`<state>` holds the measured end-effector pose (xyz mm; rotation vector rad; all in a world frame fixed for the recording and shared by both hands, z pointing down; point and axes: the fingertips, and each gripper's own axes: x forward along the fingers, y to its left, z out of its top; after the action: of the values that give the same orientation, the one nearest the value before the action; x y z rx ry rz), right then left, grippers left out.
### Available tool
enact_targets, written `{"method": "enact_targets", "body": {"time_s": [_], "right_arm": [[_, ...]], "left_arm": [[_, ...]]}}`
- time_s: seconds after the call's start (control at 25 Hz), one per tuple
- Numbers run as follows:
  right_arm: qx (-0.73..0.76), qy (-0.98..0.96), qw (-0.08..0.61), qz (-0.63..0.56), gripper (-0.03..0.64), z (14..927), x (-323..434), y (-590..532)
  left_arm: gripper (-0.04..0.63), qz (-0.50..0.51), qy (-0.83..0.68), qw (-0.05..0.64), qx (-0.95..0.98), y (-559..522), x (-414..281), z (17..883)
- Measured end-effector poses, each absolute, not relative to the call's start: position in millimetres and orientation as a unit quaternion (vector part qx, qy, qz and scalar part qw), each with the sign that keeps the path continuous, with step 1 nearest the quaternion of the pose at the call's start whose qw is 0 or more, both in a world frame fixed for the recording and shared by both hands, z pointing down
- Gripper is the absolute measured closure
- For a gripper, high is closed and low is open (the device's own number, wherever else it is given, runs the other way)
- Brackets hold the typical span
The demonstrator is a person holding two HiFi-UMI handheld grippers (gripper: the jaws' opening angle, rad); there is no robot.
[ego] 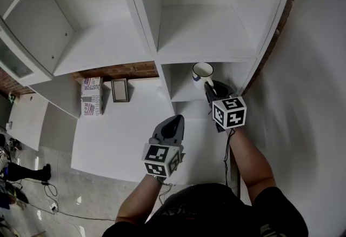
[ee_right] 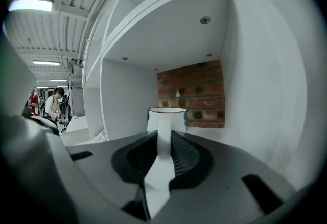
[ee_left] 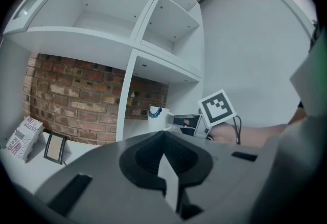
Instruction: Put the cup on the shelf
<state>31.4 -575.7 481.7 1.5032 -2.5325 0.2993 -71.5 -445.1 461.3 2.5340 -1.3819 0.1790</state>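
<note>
A white cup (ego: 202, 71) with a blue pattern is upright in the lower right compartment of the white shelf unit (ego: 162, 60). My right gripper (ego: 207, 85) reaches into that compartment from the front, shut on the cup's handle. In the right gripper view the cup (ee_right: 167, 117) stands just past the jaws, and the handle runs down between them at my right gripper (ee_right: 163, 138). Its base is hidden, so contact with the shelf floor cannot be told. My left gripper (ego: 177, 119) hovers over the white counter, shut and empty. From my left gripper (ee_left: 163, 136) the cup (ee_left: 156, 114) shows ahead.
A printed box (ego: 91, 96) and a small picture frame (ego: 119, 90) lean against the brick wall on the white counter (ego: 124, 133). A white side wall closes the compartment at the right. People (ee_right: 53, 105) stand far off at the left.
</note>
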Motion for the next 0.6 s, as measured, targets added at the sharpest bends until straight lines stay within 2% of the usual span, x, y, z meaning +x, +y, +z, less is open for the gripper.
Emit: {"method": "enact_targets", "body": {"time_s": [0.6], "right_arm": [[0.503,-0.853,0.097,0.098,0.555,489.7,22.5,-596.4]], "left_arm": [[0.594,0.063,-0.482,0.132,0.864,-446.8,-74.1,466.6]]}}
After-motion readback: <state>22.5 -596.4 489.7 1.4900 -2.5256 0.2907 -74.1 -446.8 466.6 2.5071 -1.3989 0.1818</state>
